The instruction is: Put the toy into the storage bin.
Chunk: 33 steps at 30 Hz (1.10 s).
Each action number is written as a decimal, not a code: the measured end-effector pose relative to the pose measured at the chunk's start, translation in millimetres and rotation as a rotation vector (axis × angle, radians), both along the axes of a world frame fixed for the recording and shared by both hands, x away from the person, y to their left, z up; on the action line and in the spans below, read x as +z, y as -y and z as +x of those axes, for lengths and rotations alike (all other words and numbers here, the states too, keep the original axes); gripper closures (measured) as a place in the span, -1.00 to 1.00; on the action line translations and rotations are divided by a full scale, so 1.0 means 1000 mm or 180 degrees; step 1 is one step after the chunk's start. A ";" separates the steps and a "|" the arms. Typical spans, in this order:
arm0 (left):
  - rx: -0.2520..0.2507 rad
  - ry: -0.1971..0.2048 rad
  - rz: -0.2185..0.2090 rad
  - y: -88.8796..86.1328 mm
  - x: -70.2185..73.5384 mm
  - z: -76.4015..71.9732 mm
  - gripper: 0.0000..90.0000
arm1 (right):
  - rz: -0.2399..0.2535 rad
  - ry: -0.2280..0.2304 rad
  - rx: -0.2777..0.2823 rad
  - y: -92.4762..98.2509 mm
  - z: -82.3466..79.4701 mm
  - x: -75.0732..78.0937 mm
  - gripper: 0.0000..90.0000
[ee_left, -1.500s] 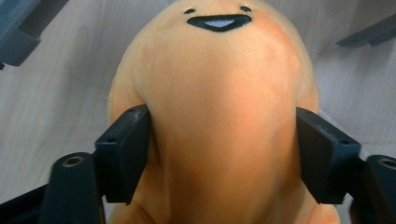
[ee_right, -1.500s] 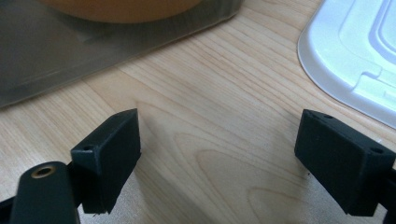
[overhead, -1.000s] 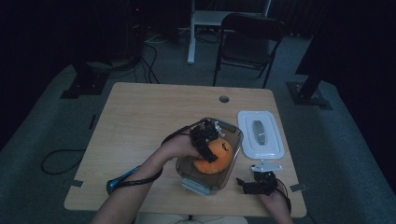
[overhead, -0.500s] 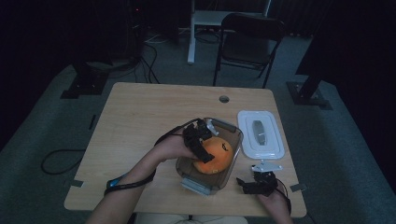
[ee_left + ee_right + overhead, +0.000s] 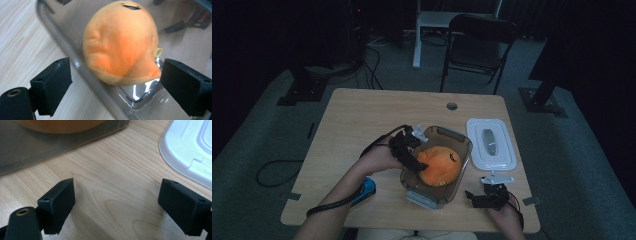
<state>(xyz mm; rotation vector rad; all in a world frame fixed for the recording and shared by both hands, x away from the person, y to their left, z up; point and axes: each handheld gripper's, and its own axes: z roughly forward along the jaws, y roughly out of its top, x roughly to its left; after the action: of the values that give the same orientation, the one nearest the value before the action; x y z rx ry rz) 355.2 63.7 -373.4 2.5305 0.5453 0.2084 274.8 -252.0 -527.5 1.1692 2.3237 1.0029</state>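
Observation:
An orange plush toy (image 5: pixel 439 165) (image 5: pixel 120 42) lies inside a clear brown plastic container (image 5: pixel 447 131) at the table's front middle. My left gripper (image 5: pixel 414 152) (image 5: pixel 117 90) hovers at the container's left rim (image 5: pixel 75 65). It is open, its jaws have just been opening, and the pads stand apart from the plush on either side. My right gripper (image 5: pixel 472 199) (image 5: pixel 117 205) rests open over bare wood by the container's front right corner (image 5: pixel 50 142), with nothing between its jaws. The white lid (image 5: pixel 491 142) (image 5: pixel 190 147) lies flat to the right of the container.
A blue object (image 5: pixel 368 187) lies under the left forearm near the front edge. The table (image 5: pixel 362 115) has a cable hole (image 5: pixel 452 106) at the back. A folding chair (image 5: pixel 479 35) stands behind the table. Black cables trail from both grippers.
My left gripper has drawn back to the left, from over the plush to the container's left rim. The plush stays in the container. The right gripper has not moved.

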 end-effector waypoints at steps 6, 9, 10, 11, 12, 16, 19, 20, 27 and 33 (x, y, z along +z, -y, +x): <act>0.0091 0.0037 -0.0015 -0.017 0.000 -0.003 -0.76 | -0.0002 0.0001 0.0001 0.000 0.000 0.000 -0.70; 0.0137 0.0042 -0.0022 -0.027 0.000 -0.005 -0.76 | -0.0001 0.0001 0.0000 0.000 0.000 0.000 -0.70; 0.0137 0.0042 -0.0022 -0.027 0.000 -0.005 -0.76 | -0.0001 0.0001 0.0000 0.000 0.000 0.000 -0.70; 0.0178 0.0044 -0.0023 -0.034 -0.002 -0.008 -0.76 | -0.0001 0.0000 0.0000 0.000 0.000 0.000 -0.70; 0.0179 0.0054 -0.0005 -0.037 -0.002 -0.009 -0.76 | -0.0001 0.0000 0.0000 0.000 0.000 0.000 -0.70; 0.0233 0.0025 -0.0033 -0.048 -0.005 -0.014 -0.76 | -0.0002 0.0001 0.0001 0.000 0.000 0.000 -0.70; 0.0260 0.0040 -0.0058 -0.056 -0.005 -0.017 -0.76 | -0.0002 0.0001 0.0001 0.000 0.000 0.000 -0.70; 0.0277 0.0042 -0.0083 -0.058 -0.005 -0.018 -0.76 | -0.0002 0.0001 0.0000 0.000 0.000 0.000 -0.70; 0.0299 0.0092 -0.0148 -0.071 0.000 -0.027 -0.76 | -0.0001 0.0000 0.0000 0.000 0.000 0.000 -0.70; 0.0390 0.0131 -0.0191 -0.089 0.001 -0.033 -0.76 | -0.0003 0.0000 0.0002 0.000 0.000 0.000 -0.70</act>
<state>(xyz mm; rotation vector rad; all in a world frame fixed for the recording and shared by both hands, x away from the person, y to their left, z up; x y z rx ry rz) 322.6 152.9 -372.8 2.4314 0.6809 0.2842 274.8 -252.1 -527.4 1.1684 2.3244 1.0019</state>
